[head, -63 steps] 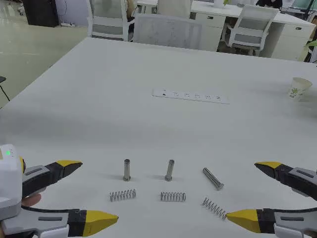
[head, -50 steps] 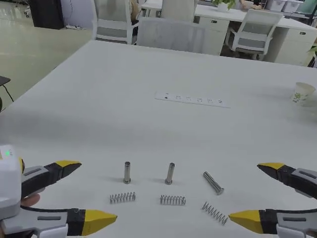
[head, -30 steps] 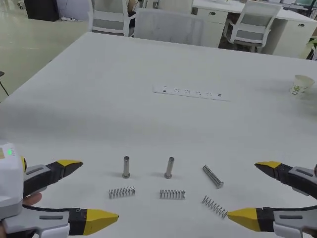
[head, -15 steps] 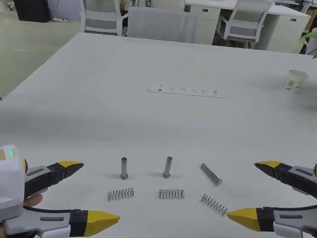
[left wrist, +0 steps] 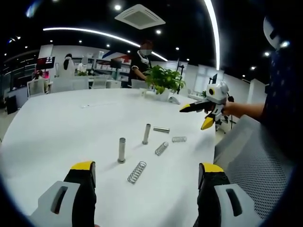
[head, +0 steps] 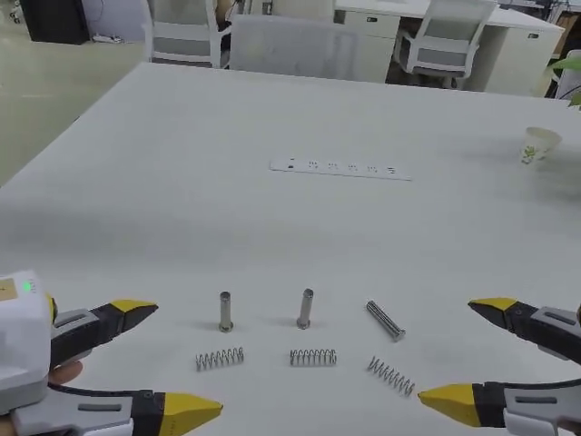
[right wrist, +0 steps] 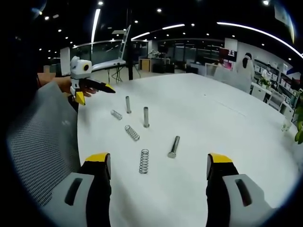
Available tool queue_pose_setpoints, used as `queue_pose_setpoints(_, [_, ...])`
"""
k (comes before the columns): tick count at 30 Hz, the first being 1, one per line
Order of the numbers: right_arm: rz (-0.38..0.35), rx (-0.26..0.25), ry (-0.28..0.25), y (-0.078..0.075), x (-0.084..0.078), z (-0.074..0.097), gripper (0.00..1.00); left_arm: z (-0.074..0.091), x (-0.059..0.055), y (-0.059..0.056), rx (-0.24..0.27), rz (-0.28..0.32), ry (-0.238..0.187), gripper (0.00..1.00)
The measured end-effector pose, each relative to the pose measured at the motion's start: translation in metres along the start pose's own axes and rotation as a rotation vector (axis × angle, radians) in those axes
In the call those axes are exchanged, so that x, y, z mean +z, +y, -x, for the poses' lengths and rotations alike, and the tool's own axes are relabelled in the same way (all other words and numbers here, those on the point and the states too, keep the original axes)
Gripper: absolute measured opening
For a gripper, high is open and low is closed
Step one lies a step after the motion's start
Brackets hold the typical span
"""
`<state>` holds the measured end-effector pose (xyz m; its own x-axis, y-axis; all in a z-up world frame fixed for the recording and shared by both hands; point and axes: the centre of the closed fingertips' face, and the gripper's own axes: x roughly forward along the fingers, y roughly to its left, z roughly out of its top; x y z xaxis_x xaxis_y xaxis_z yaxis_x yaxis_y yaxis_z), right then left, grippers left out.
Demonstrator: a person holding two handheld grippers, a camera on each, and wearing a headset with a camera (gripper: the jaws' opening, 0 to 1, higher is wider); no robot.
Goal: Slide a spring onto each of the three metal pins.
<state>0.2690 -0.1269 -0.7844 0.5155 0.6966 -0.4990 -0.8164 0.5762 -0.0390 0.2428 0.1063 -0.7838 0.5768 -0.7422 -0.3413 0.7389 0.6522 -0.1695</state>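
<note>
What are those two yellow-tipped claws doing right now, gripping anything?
Left gripper: open, holding nothing.
Right gripper: open, holding nothing.

Bright, even overhead light fills the head view; the white bench [head: 182, 182] carries a soft sheen, and the two upright pins [head: 225, 311] throw only faint, short shadows at their feet. Focus is crisp there. Both gripper views are dimmer — a strip light [left wrist: 214, 28] flares at 1 o'clock in the left one, and a second strip light [right wrist: 241, 27] glows at 1 o'clock in the right, each against a black ceiling. Fisheye bending curves the bench edge, and detail smears toward the edges.
</note>
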Motion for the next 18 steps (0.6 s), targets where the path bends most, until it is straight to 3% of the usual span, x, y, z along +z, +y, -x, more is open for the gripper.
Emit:
queue_pose_setpoints(12, [0.003, 0.011, -0.002, -0.001, 0.002, -0.003, 0.82, 0.002, 0.001, 0.0, 0.016, 0.001, -0.003, 0.86])
queue_pose_setpoints(18, [0.011, 0.014, -0.006, -0.005, 0.011, -0.008, 0.79, 0.002, 0.001, -0.001, 0.022, 0.002, -0.005, 0.86])
